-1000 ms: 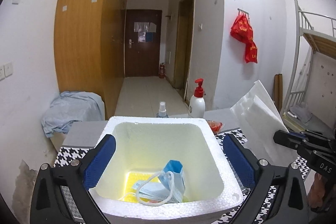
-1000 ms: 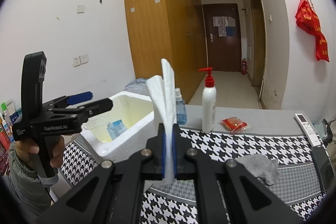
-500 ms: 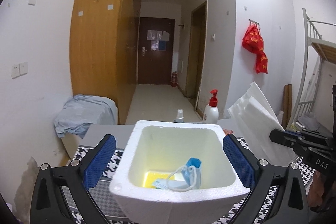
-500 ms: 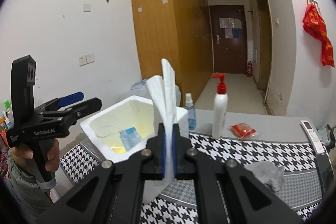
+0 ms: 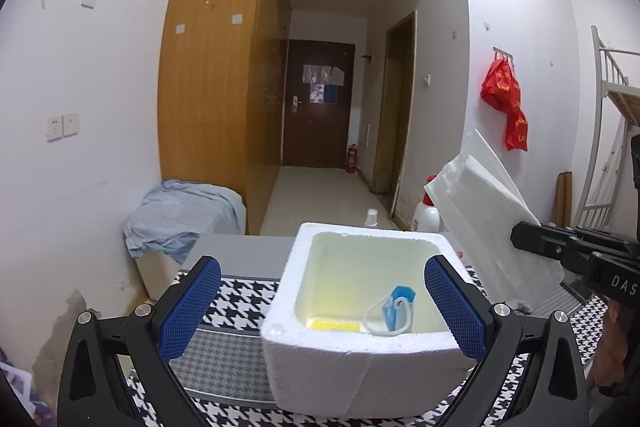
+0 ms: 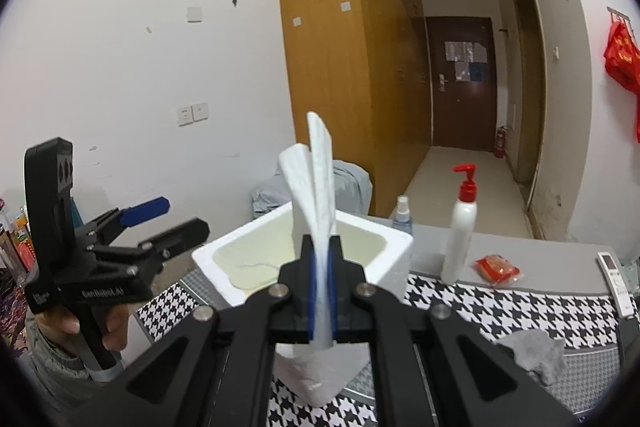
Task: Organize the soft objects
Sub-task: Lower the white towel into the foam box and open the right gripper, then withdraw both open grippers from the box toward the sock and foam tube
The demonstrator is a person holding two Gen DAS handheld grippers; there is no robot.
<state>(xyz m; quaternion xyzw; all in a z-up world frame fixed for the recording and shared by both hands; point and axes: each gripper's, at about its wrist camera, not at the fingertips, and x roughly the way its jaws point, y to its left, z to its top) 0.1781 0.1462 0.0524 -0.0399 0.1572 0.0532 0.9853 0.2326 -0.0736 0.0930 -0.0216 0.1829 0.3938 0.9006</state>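
My right claw (image 6: 320, 293) is clamped on a folded white foam sheet (image 6: 316, 187) that stands up from its blue pads; my left claw (image 5: 320, 307) gapes wide, empty. Under both lies a houndstooth tablecloth (image 6: 500, 307) — a hallway beyond. Just ahead, the styrofoam box (image 5: 360, 367) holds a blue face mask (image 5: 396, 309).

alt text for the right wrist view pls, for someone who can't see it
The right gripper is shut on a folded white sheet standing upright above a white foam box. The open left gripper hovers at left; a pump bottle stands on the checked tablecloth.
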